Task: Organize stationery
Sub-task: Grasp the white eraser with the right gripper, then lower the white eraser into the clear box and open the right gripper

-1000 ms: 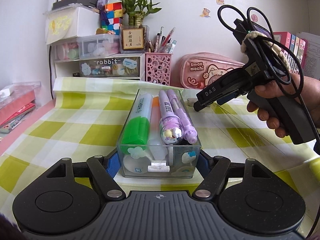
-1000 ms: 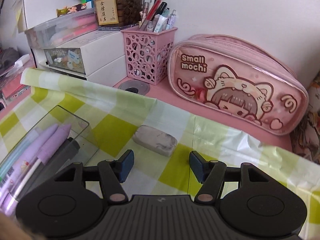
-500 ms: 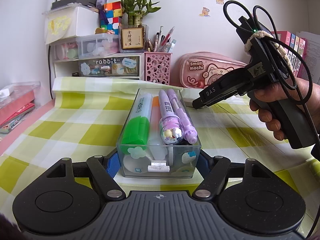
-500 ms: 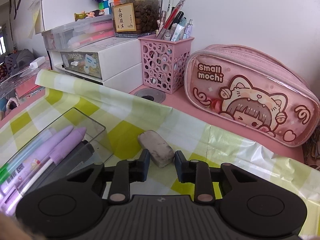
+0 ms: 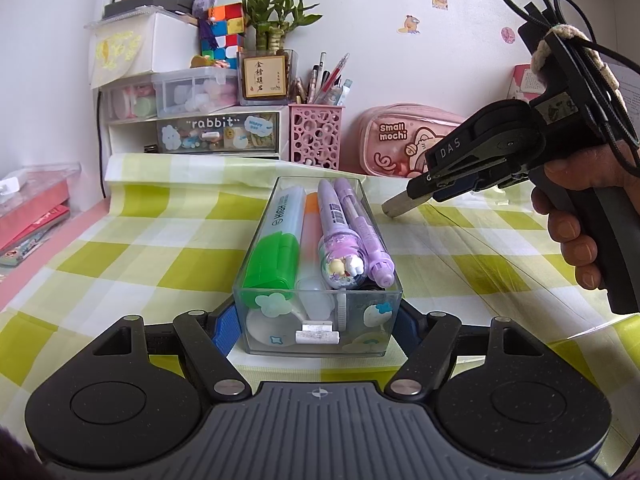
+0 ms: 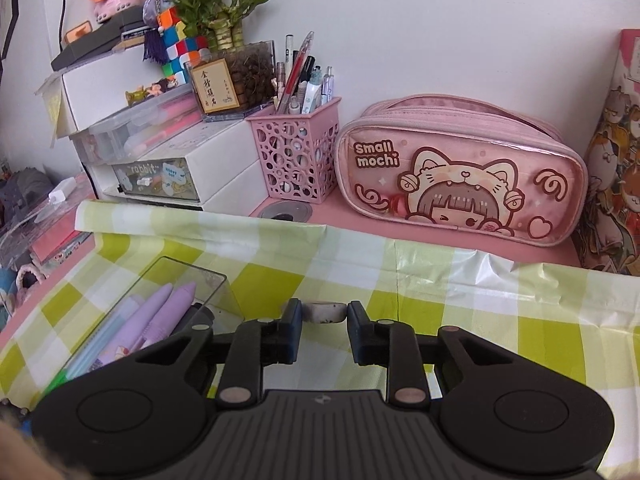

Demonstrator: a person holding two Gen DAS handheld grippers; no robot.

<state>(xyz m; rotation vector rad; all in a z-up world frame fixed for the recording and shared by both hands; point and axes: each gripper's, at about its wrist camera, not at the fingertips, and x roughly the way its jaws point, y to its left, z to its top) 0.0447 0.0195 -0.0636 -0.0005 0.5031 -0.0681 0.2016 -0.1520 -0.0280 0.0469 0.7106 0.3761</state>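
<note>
Checked cloth (image 6: pixel 460 292), pink pencil case (image 6: pixel 460 176) behind.

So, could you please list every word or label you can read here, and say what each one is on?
"Small mochi": pink pencil case.
"rabbit": clear drawer front.
"DAS": right gripper body.
"HERLI...", partly readable: green highlighter.
Four Chinese characters: plant pot sign.
Purple pen label: too small.

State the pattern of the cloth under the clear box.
Yellow-green and white checks; left wrist view shows it best.

A glossy checked plastic sheet (image 6: pixel 460 280) is covering the bench; the clear plastic box (image 5: pixel 320 332) is gleaming; the eraser (image 6: pixel 324 312) is looking matt.
</note>
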